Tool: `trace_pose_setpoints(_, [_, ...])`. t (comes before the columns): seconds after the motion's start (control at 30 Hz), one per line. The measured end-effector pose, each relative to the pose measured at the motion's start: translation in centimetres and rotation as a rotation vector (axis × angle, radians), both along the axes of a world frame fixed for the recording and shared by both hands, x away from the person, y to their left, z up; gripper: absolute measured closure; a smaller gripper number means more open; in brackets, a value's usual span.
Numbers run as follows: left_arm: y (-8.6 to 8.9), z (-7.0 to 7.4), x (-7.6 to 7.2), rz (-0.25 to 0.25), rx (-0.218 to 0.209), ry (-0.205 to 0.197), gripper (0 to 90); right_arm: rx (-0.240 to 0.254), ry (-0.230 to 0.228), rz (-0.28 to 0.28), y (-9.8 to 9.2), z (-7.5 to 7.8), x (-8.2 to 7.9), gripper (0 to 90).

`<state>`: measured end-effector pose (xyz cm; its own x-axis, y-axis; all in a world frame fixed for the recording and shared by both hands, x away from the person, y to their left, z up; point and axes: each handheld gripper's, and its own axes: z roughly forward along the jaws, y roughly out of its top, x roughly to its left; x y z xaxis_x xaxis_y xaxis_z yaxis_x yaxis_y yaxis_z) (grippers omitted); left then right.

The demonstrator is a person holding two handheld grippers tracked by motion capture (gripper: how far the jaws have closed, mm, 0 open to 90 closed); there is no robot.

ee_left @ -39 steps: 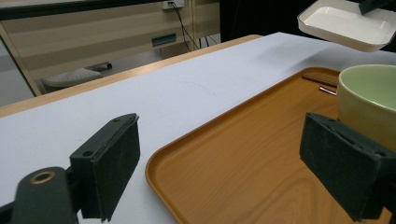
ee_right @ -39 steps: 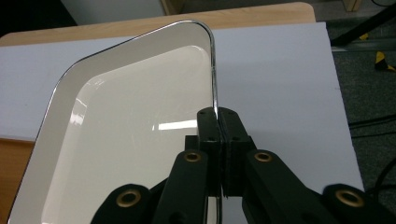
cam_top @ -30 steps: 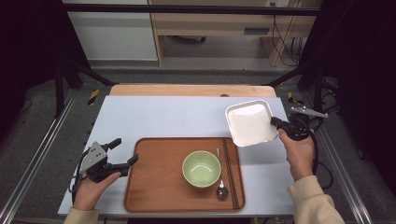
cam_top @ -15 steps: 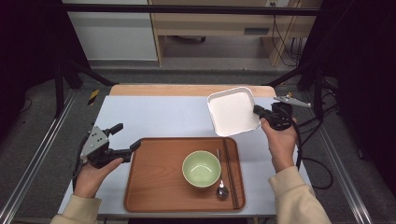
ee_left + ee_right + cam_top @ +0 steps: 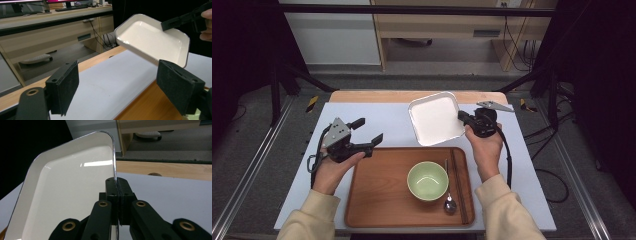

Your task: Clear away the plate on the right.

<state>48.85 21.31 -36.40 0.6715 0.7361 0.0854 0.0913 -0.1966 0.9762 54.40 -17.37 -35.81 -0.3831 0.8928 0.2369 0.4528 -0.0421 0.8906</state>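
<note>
1. Fingers (image 5: 117, 187) of right gripper (image 5: 462, 117) clamped tight on rim of white dish (image 5: 435, 119), with rim pinched edge-on between both pads.
2. Held that dish aloft and tilted above far part of table (image 5: 377, 120), just beyond wooden tray (image 5: 377, 195), apart from both.
3. Fingers (image 5: 65, 87) of left gripper (image 5: 368, 132) stood wide and bare, having just been closing a little, with nothing between them.
4. Hovered over near left part of table beside tray's left edge, aimed toward the dish.
5. Left green bowl (image 5: 427, 180), spoon (image 5: 450, 202) and chopsticks (image 5: 460, 185) sitting on the tray, bowl near its middle, the other two along its right side.
6. Judged as mid-carry: dish lifted clear and swung across toward the middle, not yet set down.
7. Called next for a steady lowering, probably onto bare tray space left of the bowl or onto the table behind it; which spot, impossible to tell.
8. Needed dish levelled first, since a one-edge grip lets it swing.
9. Could use left fingers under the free edge for support.
</note>
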Motion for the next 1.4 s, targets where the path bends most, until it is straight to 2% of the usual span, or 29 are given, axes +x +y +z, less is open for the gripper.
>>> trace_pose_setpoints(0.13, [-1.7, 0.4, 0.4, 0.008, -0.01, -0.014, 19.2, 0.005, -0.009, 0.01, 1.3, -0.2, 0.2, 89.3])
trace_pose_setpoints(0.3, [-3.9, 0.7, 0.2, 0.031, 0.015, -0.028, 20.5, 0.015, -0.019, 0.014, 2.4, -0.2, 0.2, 89.3])
trace_pose_setpoints(0.33, [-4.1, 0.8, 0.2, 0.037, 0.021, -0.043, 20.5, 0.013, -0.023, 0.014, 2.6, -0.2, 0.1, 89.4])
trace_pose_setpoints(0.43, [-4.9, 0.9, -0.1, 0.078, 0.032, -0.053, 20.4, 0.01, -0.028, 0.013, 2.8, -0.1, 0.0, 89.4])
trace_pose_setpoints(0.57, [-5.3, 0.9, -0.2, 0.108, 0.016, -0.05, 21.0, 0.01, -0.033, 0.015, 3.1, 0.0, -0.4, 89.4])
trace_pose_setpoints(0.67, [-5.5, 0.8, -0.3, 0.107, 0.003, -0.043, 21.1, 0.011, -0.037, 0.011, 3.2, 0.0, -0.7, 89.4])
trace_pose_setpoints(0.9, [-5.8, 0.5, -0.8, 0.107, 0.02, -0.039, 21.1, 0.014, -0.048, 0.016, 3.6, 0.1, -1.6, 89.3])
trace_pose_setpoints(1.0, [-5.8, 0.4, -0.7, 0.106, 0.01, -0.021, 21.1, 0.012, -0.051, 0.017, 3.7, 0.1, -1.9, 89.3])
trace_pose_setpoints(1.03, [-5.9, 0.3, -0.6, 0.106, 0.011, -0.03, 21.1, 0.011, -0.051, 0.017, 3.8, 0.1, -1.9, 89.3])
trace_pose_setpoints(1.07, [-5.9, 0.2, -0.6, 0.107, 0.01, -0.015, 21.1, 0.008, -0.054, 0.02, 3.9, 0.1, -2.0, 89.3])
trace_pose_setpoints(1.13, [-5.8, 0.1, -0.4, 0.12, 0.019, -0.029, 21.2, 0.008, -0.055, 0.021, 4.0, 0.1, -2.0, 89.3])
trace_pose_setpoints(1.17, [-5.9, 0.0, -0.5, 0.113, 0.008, -0.01, 21.4, 0.011, -0.057, 0.02, 4.2, 0.1, -1.9, 89.3])
trace_pose_setpoints(1.4, [-5.8, -0.5, 0.1, 0.139, -0.002, 0.009, 24.7, 0.011, -0.069, 0.019, 4.6, 0.2, -2.3, 89.3])
